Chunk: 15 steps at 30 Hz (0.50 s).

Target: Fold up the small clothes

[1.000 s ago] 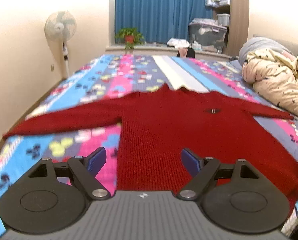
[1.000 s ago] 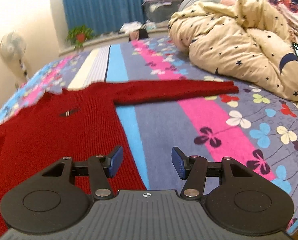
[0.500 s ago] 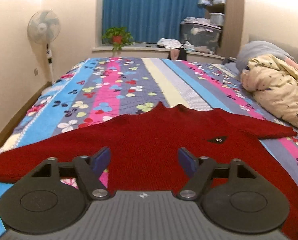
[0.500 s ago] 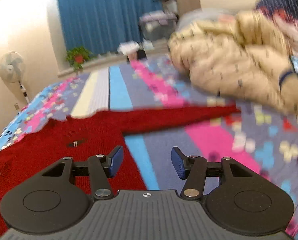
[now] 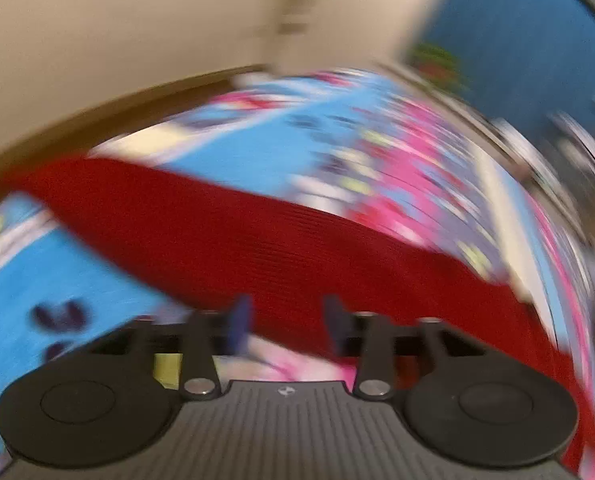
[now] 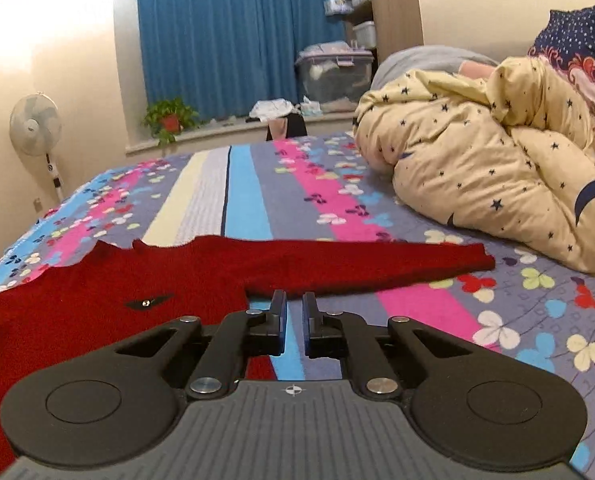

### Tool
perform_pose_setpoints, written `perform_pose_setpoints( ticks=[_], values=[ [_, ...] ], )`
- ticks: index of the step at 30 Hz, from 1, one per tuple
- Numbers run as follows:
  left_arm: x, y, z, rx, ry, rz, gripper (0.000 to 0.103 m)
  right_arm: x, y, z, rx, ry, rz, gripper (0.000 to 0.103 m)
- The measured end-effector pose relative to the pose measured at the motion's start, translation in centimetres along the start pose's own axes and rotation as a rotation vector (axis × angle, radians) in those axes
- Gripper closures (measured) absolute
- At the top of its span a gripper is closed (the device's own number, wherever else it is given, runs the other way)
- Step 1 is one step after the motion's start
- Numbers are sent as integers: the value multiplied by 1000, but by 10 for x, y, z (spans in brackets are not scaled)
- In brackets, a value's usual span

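A red knit sweater (image 6: 109,292) lies flat on the flowered bedspread (image 6: 437,304), its right sleeve (image 6: 377,264) stretched toward the right. My right gripper (image 6: 294,312) hovers low near the sleeve's armpit, jaws nearly closed with a narrow gap and nothing between them. The left wrist view is heavily blurred. It shows the sweater's left sleeve (image 5: 225,236) running diagonally across the bed. My left gripper (image 5: 287,320) is open, its tips at the sleeve's near edge, empty.
A rumpled yellow star-print duvet (image 6: 497,160) lies on the right of the bed. A standing fan (image 6: 37,128) is by the left wall. A potted plant (image 6: 169,120) and a storage box (image 6: 333,72) stand by the blue curtain. The bed's left edge (image 5: 57,132) and floor show.
My left gripper has swung fast to the left, toward the left sleeve, and narrowed somewhat. My right gripper has dropped toward the sleeve's armpit and its jaws have closed from wide to a narrow gap.
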<state>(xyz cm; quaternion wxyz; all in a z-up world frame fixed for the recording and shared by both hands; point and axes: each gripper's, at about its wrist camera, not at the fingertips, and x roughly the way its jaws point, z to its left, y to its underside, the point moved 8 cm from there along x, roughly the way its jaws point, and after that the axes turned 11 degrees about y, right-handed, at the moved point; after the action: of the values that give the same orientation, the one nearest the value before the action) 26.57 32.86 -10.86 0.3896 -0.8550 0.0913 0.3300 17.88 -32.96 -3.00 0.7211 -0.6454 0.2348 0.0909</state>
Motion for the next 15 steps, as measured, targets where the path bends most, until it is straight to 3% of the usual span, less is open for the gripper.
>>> perform_pose_setpoints(
  ticks=[3, 7, 10, 13, 15],
  values=[
    [8, -20, 50, -187, -76, 0, 44, 12, 5, 9, -20, 2, 31, 95],
    [24, -28, 98, -308, -151, 6, 45, 24, 12, 16, -32, -2, 61, 95],
    [28, -34, 94, -248, -151, -23, 46, 31, 16, 20, -38, -2, 80, 95],
    [34, -38, 77, -143, -157, -51, 86, 36, 19, 25, -46, -4, 92, 95],
    [32, -41, 67, -99, -174, -98, 89, 40, 20, 29, -57, -8, 96, 95]
  ],
)
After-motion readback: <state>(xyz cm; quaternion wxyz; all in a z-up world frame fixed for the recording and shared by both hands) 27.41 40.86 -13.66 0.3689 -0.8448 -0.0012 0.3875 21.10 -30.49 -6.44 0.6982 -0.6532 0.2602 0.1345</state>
